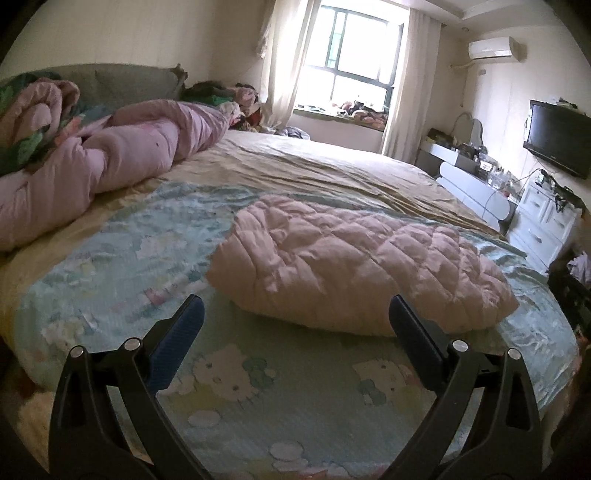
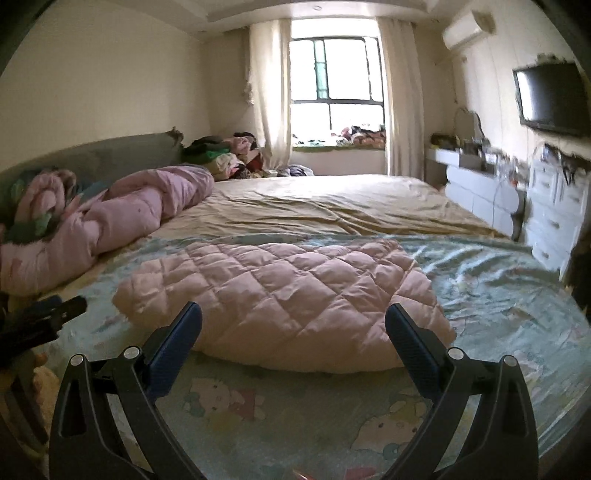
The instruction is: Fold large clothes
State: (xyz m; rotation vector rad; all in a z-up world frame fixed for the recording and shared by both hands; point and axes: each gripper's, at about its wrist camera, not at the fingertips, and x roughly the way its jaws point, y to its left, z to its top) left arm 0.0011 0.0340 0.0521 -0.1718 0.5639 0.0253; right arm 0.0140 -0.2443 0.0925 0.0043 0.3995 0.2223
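Grippers (image 1: 296, 309) (image 2: 294, 316) level, spread (both), facing jacket (image 2: 280, 295)

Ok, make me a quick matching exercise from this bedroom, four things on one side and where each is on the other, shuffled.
Things:
1. quilted pink garment
2. rolled pink duvet
3. television
4. air conditioner

Places:
A. on the right wall
B. high beside the window
C. by the headboard, left
D. flat on the cartoon sheet, near both grippers

Pairs: 1-D, 2-C, 3-A, 4-B

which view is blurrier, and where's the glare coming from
Right wrist view: smeared by motion at its right edge, the TV and drawers streaked. Left wrist view: sharper. Both: the window blown out white, fisheye bending the walls, the pink quilted garment softly lit.
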